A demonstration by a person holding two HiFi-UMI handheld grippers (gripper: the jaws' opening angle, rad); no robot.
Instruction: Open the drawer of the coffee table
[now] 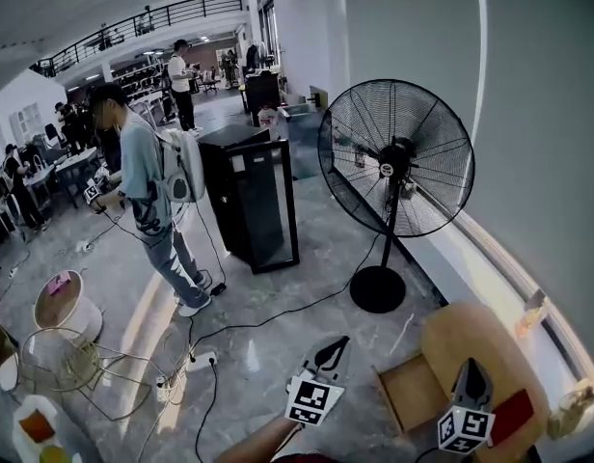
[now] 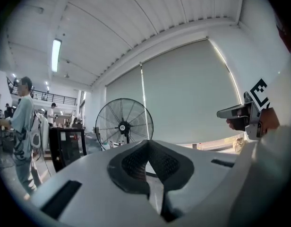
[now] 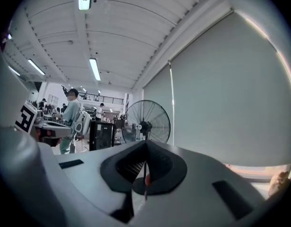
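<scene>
The coffee table (image 1: 485,340) with its tan oval top stands at the lower right of the head view. Its wooden drawer (image 1: 410,391) is pulled out toward the left and looks empty. My left gripper (image 1: 337,344) is held up in the air left of the drawer, jaws shut on nothing. My right gripper (image 1: 471,367) hovers over the tabletop, also shut and empty. In the left gripper view the shut jaws (image 2: 148,144) point level at the fan, with the right gripper (image 2: 243,114) off to the side. The right gripper view shows its shut jaws (image 3: 145,144) aimed the same way.
A tall black standing fan (image 1: 394,174) stands by the window wall ahead. A black glass-fronted cabinet (image 1: 251,199) and a person with a backpack (image 1: 148,186) are behind it to the left. Cables and a power strip (image 1: 186,366) cross the floor; round baskets (image 1: 66,309) sit at far left.
</scene>
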